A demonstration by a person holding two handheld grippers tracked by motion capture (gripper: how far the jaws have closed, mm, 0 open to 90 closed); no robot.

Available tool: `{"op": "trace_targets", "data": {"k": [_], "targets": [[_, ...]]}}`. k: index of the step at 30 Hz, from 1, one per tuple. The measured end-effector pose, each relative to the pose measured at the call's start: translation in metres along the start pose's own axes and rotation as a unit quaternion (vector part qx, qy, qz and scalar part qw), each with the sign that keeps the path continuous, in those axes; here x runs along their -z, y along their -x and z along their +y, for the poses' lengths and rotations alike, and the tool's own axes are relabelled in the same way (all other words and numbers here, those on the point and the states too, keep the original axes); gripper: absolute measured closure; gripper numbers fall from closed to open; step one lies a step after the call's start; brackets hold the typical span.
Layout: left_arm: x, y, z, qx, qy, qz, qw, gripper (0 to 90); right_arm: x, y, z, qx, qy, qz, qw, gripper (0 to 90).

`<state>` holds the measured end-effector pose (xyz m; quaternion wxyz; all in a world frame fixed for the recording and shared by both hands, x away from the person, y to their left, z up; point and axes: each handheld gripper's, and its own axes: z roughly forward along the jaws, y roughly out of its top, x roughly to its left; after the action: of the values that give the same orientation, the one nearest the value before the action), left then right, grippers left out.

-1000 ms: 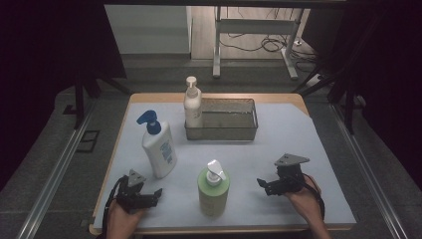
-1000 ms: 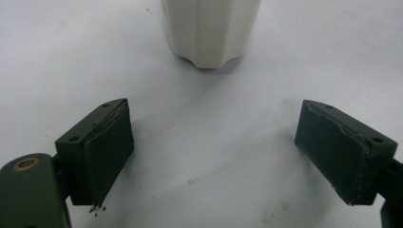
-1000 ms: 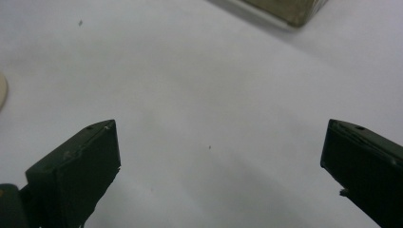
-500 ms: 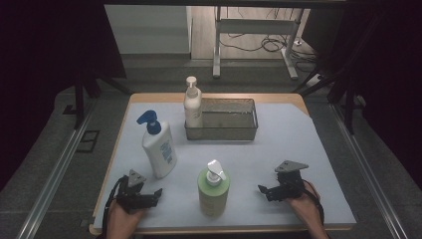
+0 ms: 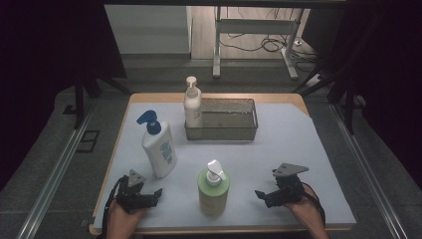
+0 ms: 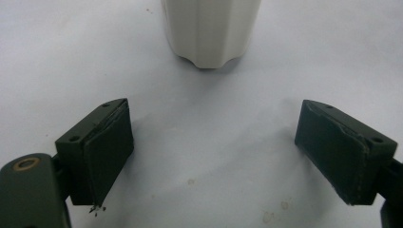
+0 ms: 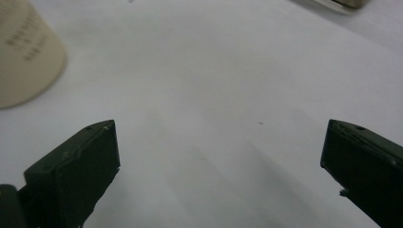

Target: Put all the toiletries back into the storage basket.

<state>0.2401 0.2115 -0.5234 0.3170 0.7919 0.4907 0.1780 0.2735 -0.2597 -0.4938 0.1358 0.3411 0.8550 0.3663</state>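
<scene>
1. The left tool (image 5: 158,192) rests low on the tabletop (image 5: 288,144) at about 7 o'clock, its jaws spread wide with nothing between them; the left gripper view shows both black pads (image 6: 107,152) apart over bare white surface.
2. The right tool (image 5: 260,195) sits at about 5 o'clock, likewise released, jaws wide apart and empty in the right gripper view, one pad (image 7: 78,173) low at the left edge.
3. The green pump bottle (image 5: 213,188) stands upright between the two tools, near the front edge at 6 o'clock, touching neither.
4. In the left gripper view, a pale ribbed bottle base (image 6: 211,31) stands ahead of the jaws at 12 o'clock; it is probably the green pump bottle, though the close view washes out its colour.
5. The white bottle with a blue pump (image 5: 158,147) stands upright at about 9 o'clock, just beyond the left tool.
6. A metal basket (image 5: 222,130) lies toward 12 o'clock, with a cream pump bottle (image 5: 192,104) upright at its left end; whether that bottle stands inside or just beside the basket is hard to tell.
</scene>
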Motion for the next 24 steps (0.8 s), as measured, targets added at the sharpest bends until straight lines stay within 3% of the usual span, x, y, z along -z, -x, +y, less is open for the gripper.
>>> {"op": "trace_targets", "data": {"k": [9,14,24], "targets": [[0.000,0.000,0.000,0.000,0.000,0.000,1.0000,12.2,0.007,-0.021,0.012,0.007,0.017,0.056,0.9982,0.0],[0.000,0.000,0.000,0.000,0.000,0.000,1.0000,12.2,0.008,-0.032,0.020,0.015,0.025,0.073,0.9969,0.0],[0.000,0.000,0.000,0.000,0.000,0.000,1.0000,12.2,0.009,-0.055,0.037,0.045,0.033,0.121,0.9911,0.0]]}}
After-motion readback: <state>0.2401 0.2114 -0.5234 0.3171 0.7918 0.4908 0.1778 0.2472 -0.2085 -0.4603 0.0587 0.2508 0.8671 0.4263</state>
